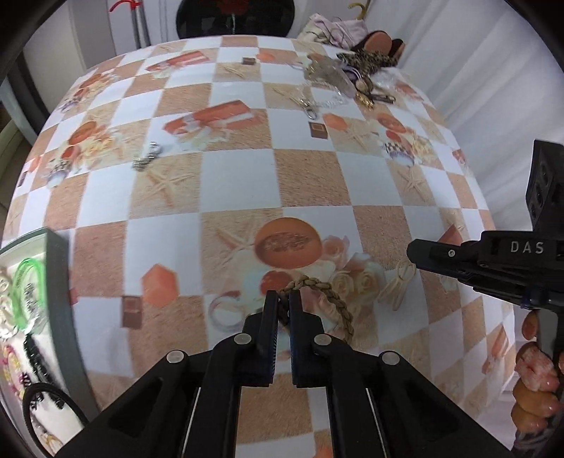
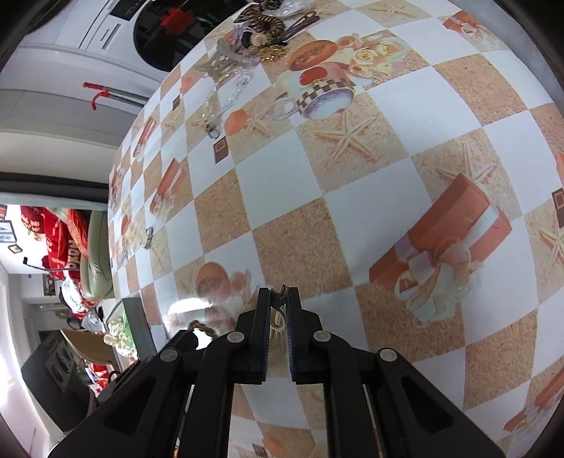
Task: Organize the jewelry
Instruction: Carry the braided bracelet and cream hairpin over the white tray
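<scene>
My left gripper (image 1: pixel 284 299) is shut on a tan braided rope bracelet (image 1: pixel 335 299), which loops to the right above the patterned tablecloth. My right gripper (image 2: pixel 279 296) is shut on a cream earring (image 2: pixel 278 326); the same gripper (image 1: pixel 414 252) and the cream earring (image 1: pixel 400 282) hanging under its tip show at the right of the left wrist view. A jewelry tray (image 1: pixel 58 282) with several bangles and bands sits at the left. The braided bracelet's end (image 2: pixel 202 327) shows left of the right gripper.
A pile of loose jewelry (image 1: pixel 345 74) lies at the far right of the table, also in the right wrist view (image 2: pixel 261 31). A small silver piece (image 1: pixel 148 156) lies mid-left. A clear chain with a clasp (image 1: pixel 313 104) lies near the pile.
</scene>
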Available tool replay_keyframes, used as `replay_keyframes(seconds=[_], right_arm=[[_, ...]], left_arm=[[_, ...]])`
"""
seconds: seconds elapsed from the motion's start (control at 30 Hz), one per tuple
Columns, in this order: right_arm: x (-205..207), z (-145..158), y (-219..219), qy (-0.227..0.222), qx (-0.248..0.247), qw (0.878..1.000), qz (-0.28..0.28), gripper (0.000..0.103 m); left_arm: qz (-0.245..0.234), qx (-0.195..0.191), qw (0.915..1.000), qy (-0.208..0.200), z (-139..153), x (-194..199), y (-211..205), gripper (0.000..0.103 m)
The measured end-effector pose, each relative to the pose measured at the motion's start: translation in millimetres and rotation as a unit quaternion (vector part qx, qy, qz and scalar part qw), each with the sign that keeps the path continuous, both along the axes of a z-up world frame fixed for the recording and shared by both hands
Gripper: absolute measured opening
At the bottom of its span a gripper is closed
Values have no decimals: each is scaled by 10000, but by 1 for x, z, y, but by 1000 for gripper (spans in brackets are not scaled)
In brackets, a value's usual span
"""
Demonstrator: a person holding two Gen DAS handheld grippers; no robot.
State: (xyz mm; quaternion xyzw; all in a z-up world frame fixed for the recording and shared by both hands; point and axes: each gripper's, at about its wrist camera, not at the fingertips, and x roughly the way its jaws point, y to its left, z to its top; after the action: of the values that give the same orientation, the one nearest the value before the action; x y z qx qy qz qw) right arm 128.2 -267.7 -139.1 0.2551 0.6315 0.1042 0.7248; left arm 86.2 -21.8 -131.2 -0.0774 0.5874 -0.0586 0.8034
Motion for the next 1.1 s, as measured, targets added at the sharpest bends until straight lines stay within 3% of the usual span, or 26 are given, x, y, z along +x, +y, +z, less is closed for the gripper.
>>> replay_keyframes(seconds=[0.5,1.1], right_arm=[[-35,36,46,109,-91,9984,552,9],[-76,76,152,61,-85,9872,1590,9]], left_arm=[[478,48,9987,-161,53,-57,67,10],[1312,164,9912,59,70,-148,150,10]])
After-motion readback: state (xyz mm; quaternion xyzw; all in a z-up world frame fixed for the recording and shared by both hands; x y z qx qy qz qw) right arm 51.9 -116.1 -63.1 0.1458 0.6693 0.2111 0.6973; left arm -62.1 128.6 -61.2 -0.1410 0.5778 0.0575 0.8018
